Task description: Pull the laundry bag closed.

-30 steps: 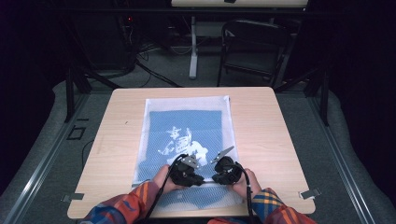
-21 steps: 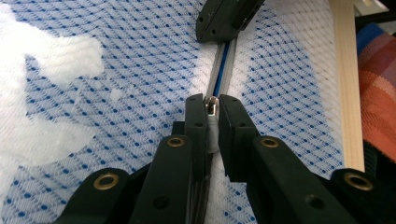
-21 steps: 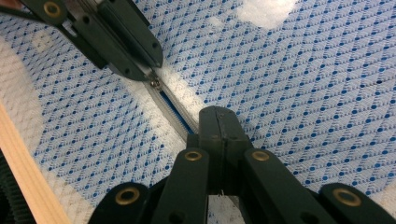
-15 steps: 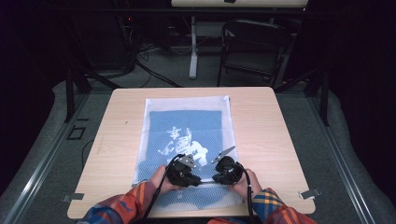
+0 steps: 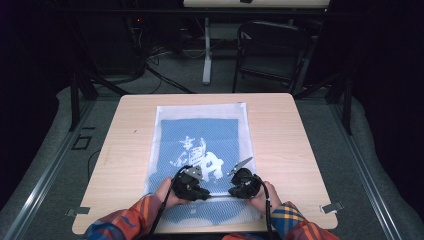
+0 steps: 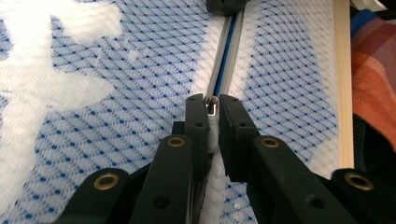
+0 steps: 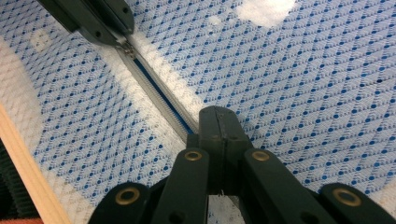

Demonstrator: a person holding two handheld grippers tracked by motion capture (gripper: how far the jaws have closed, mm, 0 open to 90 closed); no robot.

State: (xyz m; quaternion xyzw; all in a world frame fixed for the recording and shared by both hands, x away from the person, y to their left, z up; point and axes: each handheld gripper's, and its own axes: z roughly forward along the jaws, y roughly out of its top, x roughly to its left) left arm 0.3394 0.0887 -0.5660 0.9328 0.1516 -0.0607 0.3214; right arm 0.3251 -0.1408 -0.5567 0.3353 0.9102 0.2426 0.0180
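Working the zipper of the white mesh laundry bag lying flat near the table's front edge: left gripper clenching the zipper pull, right gripper pinching the bag's zipper end; keeping the tape taut, pulling straight along the teeth.
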